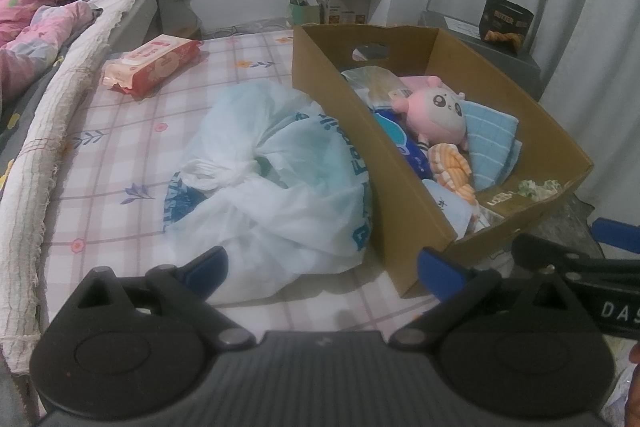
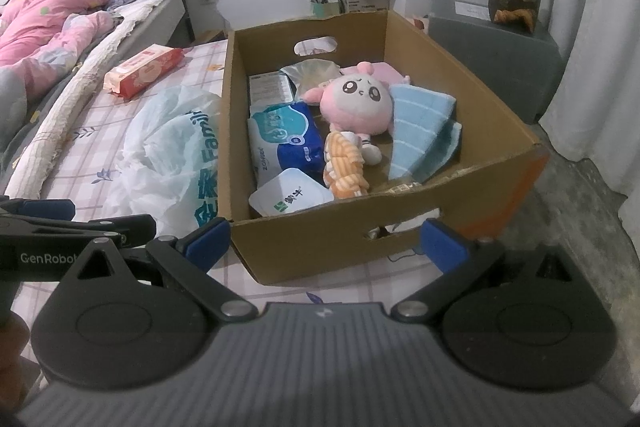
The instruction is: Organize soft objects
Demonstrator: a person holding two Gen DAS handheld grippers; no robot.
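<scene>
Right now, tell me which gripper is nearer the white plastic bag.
Left. The left gripper sits right before the white plastic bag, jaws open. The right gripper faces the cardboard box, with the bag off to its left.

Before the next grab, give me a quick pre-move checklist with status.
1. Left gripper empty, jaws wide apart: ok.
2. Right gripper empty, jaws wide apart: ok.
3. Cardboard box upright on the mattress, top open: ok.
4. Pink plush toy reachable, lying on top inside the box: ok.
5. Plastic bag apart from the box: not ok, it presses against the box wall.
6. Bag contents: cannot tell, top is knotted.
</scene>
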